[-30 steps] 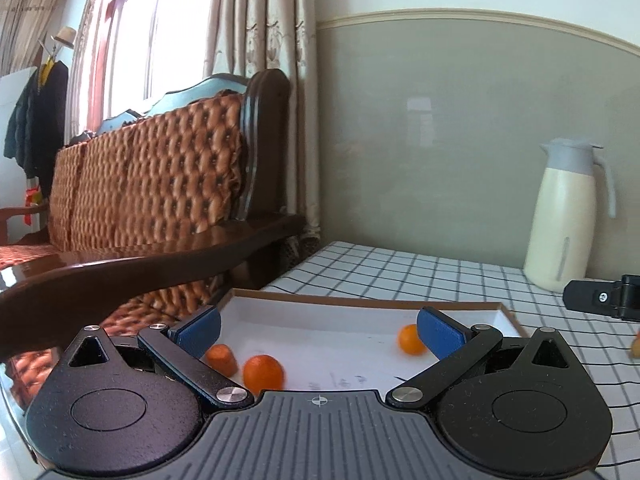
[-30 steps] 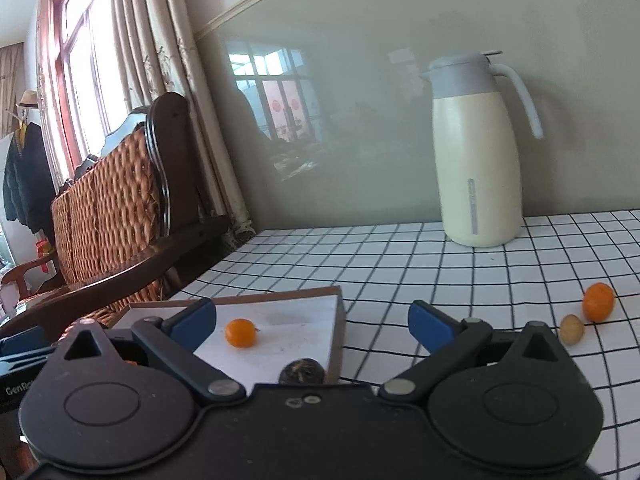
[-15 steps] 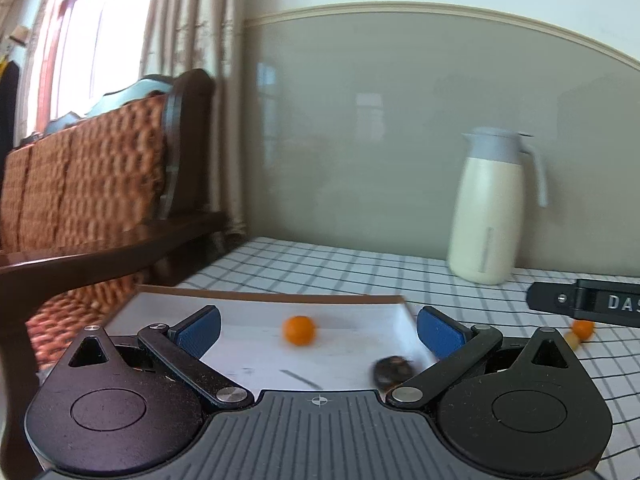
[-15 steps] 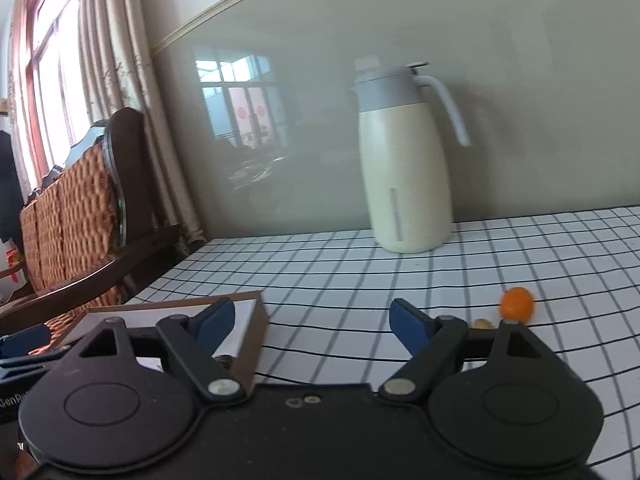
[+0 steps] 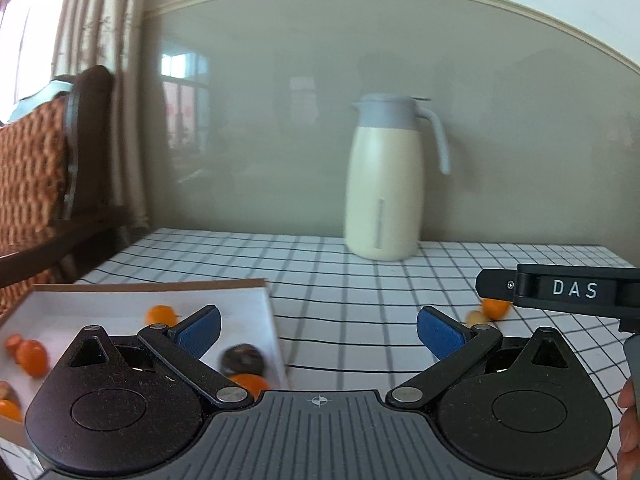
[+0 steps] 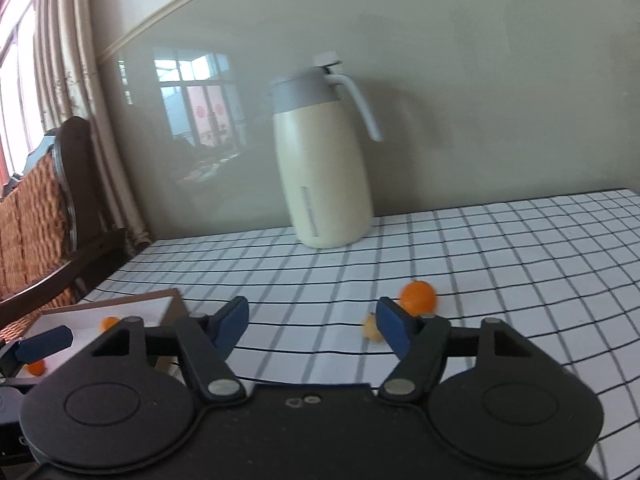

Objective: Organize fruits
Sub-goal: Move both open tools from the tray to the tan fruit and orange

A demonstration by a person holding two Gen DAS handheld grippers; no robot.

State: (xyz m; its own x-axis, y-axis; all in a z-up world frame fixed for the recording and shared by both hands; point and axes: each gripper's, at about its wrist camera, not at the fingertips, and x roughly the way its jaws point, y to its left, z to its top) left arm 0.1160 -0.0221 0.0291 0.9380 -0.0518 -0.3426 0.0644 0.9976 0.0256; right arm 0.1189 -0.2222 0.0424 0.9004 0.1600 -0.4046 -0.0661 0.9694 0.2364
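Observation:
A shallow white box (image 5: 256, 300) with a brown rim lies on the checked tablecloth at the left; it holds several small oranges (image 5: 160, 314) and a dark round fruit (image 5: 243, 359). The box (image 6: 160, 304) also shows at the lower left of the right wrist view. An orange (image 6: 418, 297) and a small pale fruit (image 6: 370, 328) lie loose on the cloth, just beyond my right gripper (image 6: 312, 320). Its jaws are closing with nothing between them. My left gripper (image 5: 318, 330) is open and empty, over the box's right edge. The loose orange (image 5: 495, 307) sits partly behind the right gripper's finger (image 5: 560, 290).
A cream jug (image 5: 384, 184) with a grey lid stands at the back of the table near the wall. A wooden sofa with woven cushions (image 5: 32, 184) stands left of the table. A hand's edge (image 5: 630, 420) shows at the far right.
Both views have swung right, from the sofa and box towards the jug and the loose fruit. The right gripper's jaws have narrowed. The left gripper's jaws stay wide.

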